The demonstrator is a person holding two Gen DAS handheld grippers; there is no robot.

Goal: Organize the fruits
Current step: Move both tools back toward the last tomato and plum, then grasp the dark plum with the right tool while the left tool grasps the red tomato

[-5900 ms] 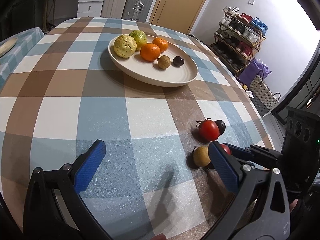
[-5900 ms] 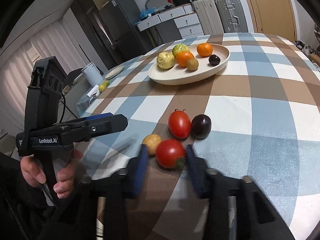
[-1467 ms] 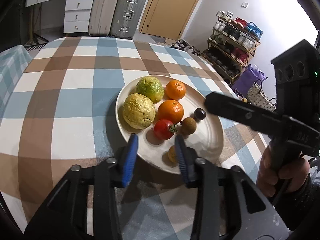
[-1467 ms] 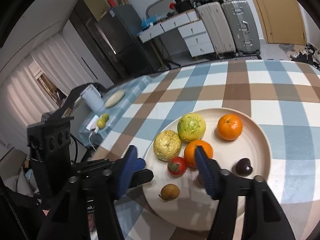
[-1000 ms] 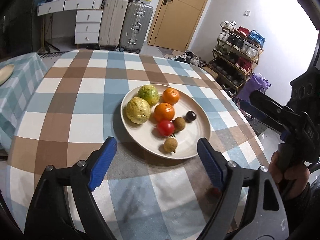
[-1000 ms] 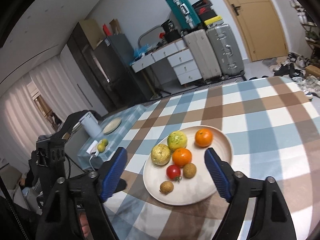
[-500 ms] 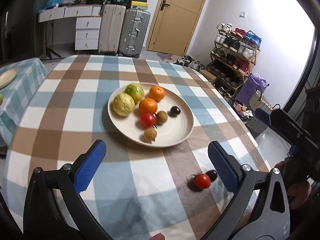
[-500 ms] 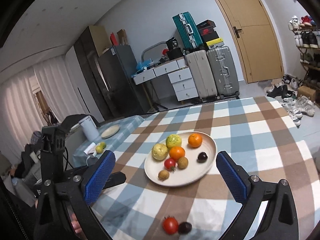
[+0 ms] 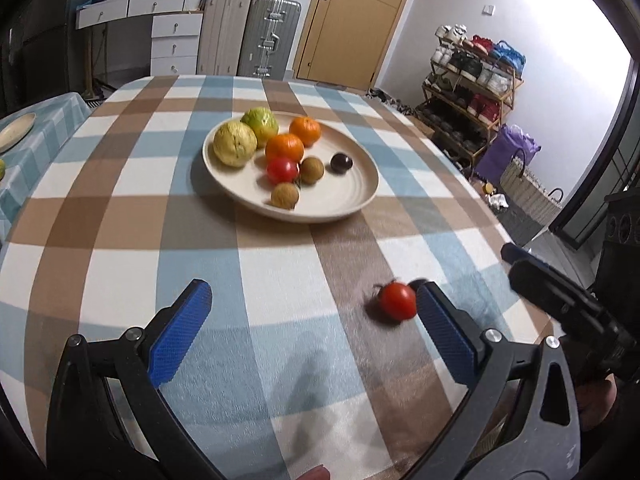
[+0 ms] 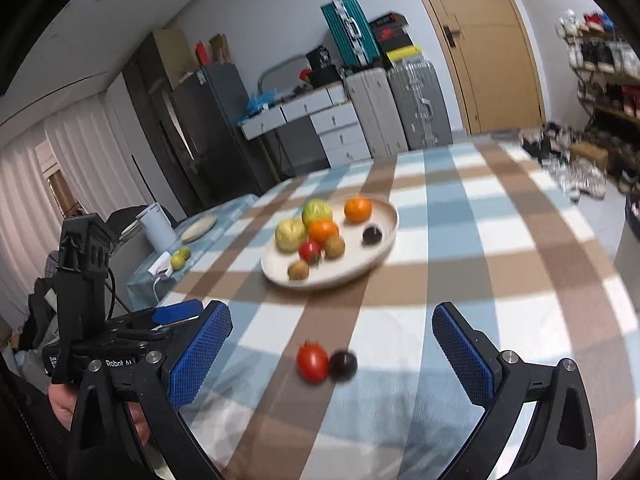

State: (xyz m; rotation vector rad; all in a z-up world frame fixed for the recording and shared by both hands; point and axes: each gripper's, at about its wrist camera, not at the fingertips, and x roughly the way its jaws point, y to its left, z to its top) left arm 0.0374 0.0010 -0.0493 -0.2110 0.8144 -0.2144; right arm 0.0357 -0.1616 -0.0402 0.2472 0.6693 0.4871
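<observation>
In the left wrist view, a dark fruit (image 9: 418,282) is almost wholly hidden behind the right finger of the left gripper (image 9: 316,330); only a sliver is seen beside the loose tomato (image 9: 397,301) at lower right. In the right wrist view both are blurred, touching, in the lower middle between the fingers of the right gripper (image 10: 332,356) but untouched by them. The jaws of both grippers have just been opening, are spread wide, and nothing is held.

On the other gripper's body at lower left of the right wrist view, "Robot AI" can be read, its start cut off; a hand (image 10: 66,406) is partly covered below it.

The plate (image 9: 352,200) lies at upper middle on the checked tablecloth (image 9: 120,240), holding two green-yellow fruits, two oranges, a tomato, two brown fruits and a dark one. Suitcases (image 9: 272,36), a door (image 9: 352,20) and a shoe rack (image 9: 472,92) stand beyond.
</observation>
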